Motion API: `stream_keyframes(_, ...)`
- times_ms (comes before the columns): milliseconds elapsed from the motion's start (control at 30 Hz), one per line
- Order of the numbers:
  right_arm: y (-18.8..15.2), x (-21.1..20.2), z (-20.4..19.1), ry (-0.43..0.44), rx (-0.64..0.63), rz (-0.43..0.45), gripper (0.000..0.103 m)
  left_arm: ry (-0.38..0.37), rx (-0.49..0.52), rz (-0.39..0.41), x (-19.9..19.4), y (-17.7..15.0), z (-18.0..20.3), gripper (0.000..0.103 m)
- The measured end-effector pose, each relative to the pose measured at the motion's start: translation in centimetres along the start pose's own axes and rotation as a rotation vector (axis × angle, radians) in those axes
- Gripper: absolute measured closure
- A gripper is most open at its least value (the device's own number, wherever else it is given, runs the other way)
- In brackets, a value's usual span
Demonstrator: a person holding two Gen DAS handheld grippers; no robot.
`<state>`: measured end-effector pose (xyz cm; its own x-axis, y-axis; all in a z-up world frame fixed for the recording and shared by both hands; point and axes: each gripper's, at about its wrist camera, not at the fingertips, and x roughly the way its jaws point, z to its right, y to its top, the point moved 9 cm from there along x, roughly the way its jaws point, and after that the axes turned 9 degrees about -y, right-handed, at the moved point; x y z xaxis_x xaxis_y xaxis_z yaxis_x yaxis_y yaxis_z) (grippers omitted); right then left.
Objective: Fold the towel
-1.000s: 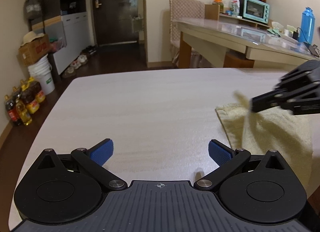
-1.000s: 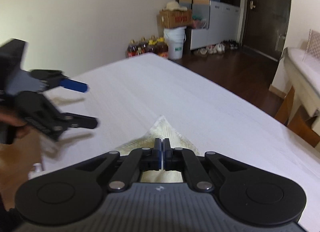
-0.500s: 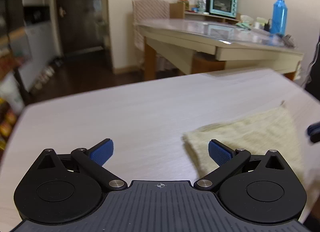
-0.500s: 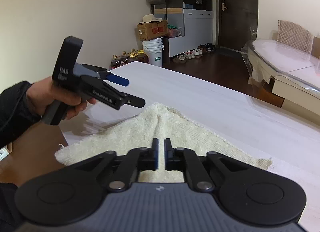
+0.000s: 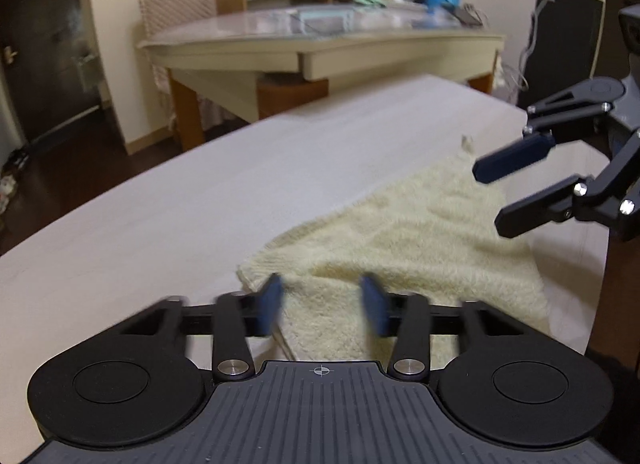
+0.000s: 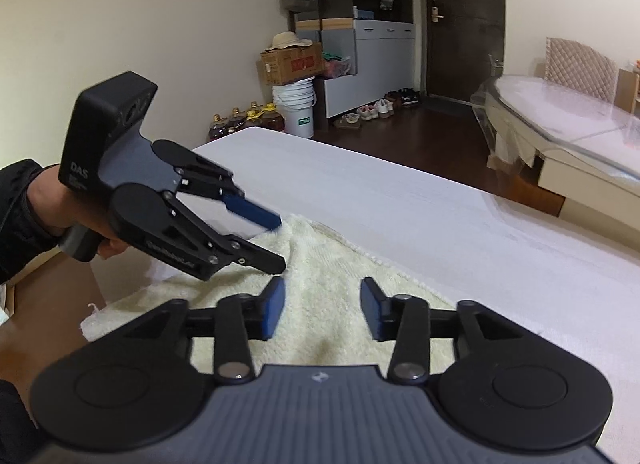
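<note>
Both tools gape wide: left tool [image 5: 320, 306] at the towel [image 5: 420, 240] near corner, right tool [image 6: 320, 308] over it; the surface [image 5: 180, 216] lies bare far and left.

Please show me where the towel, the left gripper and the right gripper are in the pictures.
towel [image 5: 420, 232], left wrist view, middle of the cloth.
left gripper [image 6: 282, 242], right wrist view, gap between its open fingertips.
right gripper [image 5: 490, 200], left wrist view, gap between its open fingertips.

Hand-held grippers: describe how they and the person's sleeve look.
The left hand-held gripper has a black boxy body marked DAS, a grey handle, black linkage arms with silver screws and blue finger pads. The right hand-held gripper matches: black ribbed base, round discs, blue pads. The sleeve is black.
</note>
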<state>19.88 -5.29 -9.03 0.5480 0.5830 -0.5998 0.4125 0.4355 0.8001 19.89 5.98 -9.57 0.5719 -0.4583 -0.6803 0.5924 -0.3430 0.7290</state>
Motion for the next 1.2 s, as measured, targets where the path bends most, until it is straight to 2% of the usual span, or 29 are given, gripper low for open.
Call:
stream_keyframes(33,-0.1,0.0,0.2,0.000,0.009,0.001,0.052,-0.005,0.010,0.002,-0.1,0.1,0.4,0.099)
stream_keyframes(133,-0.2,-0.1,0.8,-0.004,0.030,0.005,0.046,-0.020,0.042,0.010,-0.2,0.3,1.5,0.100)
stream_keyframes(267,0.3,0.2,1.4,0.014,0.038,0.013,0.045,-0.040,0.091,0.027,-0.6,0.5,3.3,0.100)
stream_keyframes(400,1.4,0.8,1.3,0.091,0.051,0.008,0.042,-0.060,0.163,0.063,-1.6,0.3,5.9,0.100)
stream_keyframes(467,1.9,1.0,1.0,0.147,0.047,0.009,0.041,-0.076,0.237,0.062,-2.5,-0.2,7.8,0.100)
stream_keyframes(700,1.0,1.3,-0.9,0.297,-0.173,-0.050,0.041,-0.094,0.375,0.023,-2.2,-1.7,10.2,0.100)
stream_keyframes(867,0.3,1.7,-1.2,0.369,-0.237,-0.107,0.041,-0.152,0.366,0.028,-3.0,-3.0,10.5,0.097)
stream_keyframes(900,0.1,1.9,-1.3,0.386,-0.236,-0.121,0.041,-0.163,0.364,0.029,-3.2,-3.2,10.6,0.093)
stream_keyframes(1000,-0.5,2.8,-1.8,0.420,-0.247,-0.156,0.042,-0.195,0.358,0.032,-3.7,-4.0,10.8,0.090)
stream_keyframes(1067,-1.1,2.8,-2.5,0.436,-0.263,-0.165,0.048,-0.177,0.348,0.037,-4.5,-4.4,10.5,0.089)
stream_keyframes(1167,-1.5,3.1,-3.1,0.445,-0.270,-0.172,0.048,-0.145,0.325,0.046,-5.6,-5.1,10.1,0.088)
stream_keyframes(1200,-1.7,3.1,-3.3,0.445,-0.265,-0.173,0.054,-0.134,0.318,0.049,-6.0,-5.3,9.9,0.087)
